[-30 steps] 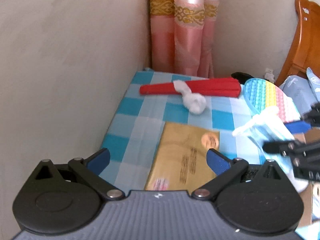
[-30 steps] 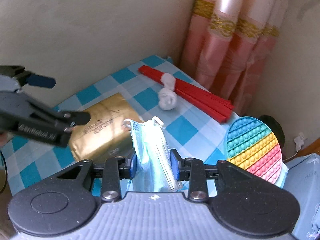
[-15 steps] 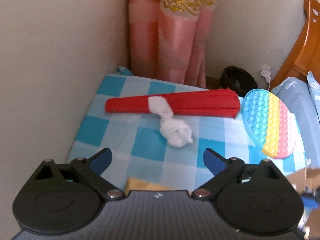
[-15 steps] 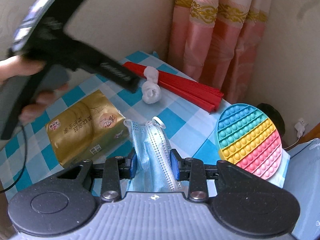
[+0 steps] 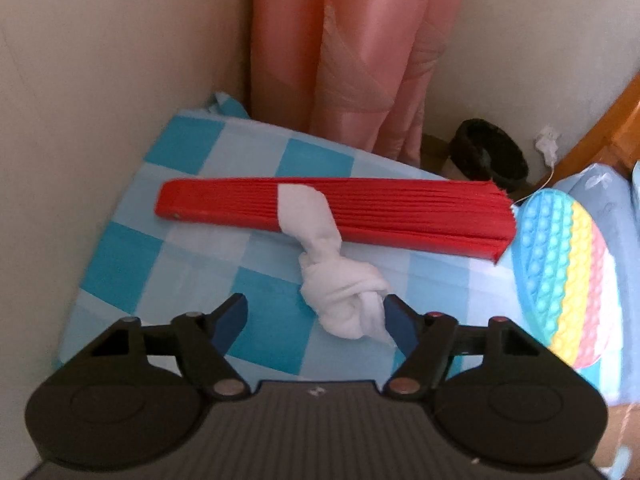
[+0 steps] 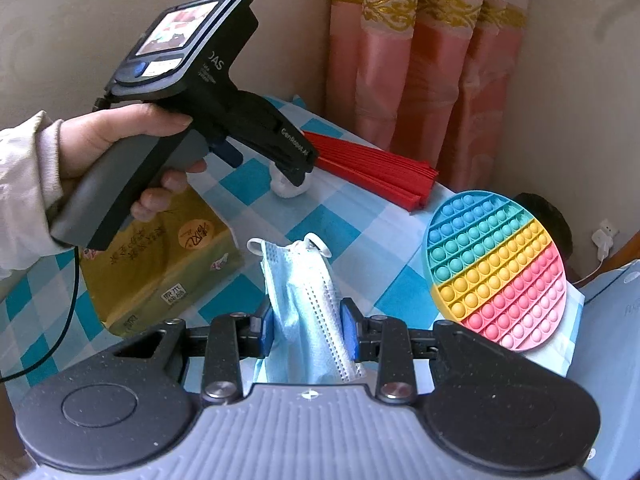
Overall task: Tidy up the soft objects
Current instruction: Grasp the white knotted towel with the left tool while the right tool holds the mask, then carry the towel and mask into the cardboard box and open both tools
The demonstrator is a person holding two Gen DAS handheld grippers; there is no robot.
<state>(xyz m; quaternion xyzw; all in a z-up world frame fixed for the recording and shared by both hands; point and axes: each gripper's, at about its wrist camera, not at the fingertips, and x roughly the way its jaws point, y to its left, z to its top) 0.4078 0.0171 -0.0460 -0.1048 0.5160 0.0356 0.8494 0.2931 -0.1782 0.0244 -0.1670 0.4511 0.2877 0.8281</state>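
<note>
Left wrist view: left gripper spread wide, grasping nothing, low over checked cloth. Knotted white sock between the fingers, touching the right one. Red folded fan just beyond, partly under the sock. Rainbow bubble mat at far right.

Right wrist view: right gripper clenched on blue face mask, held above the cloth. Gold tissue pack at left. Left gripper at the sock, far centre.
</note>
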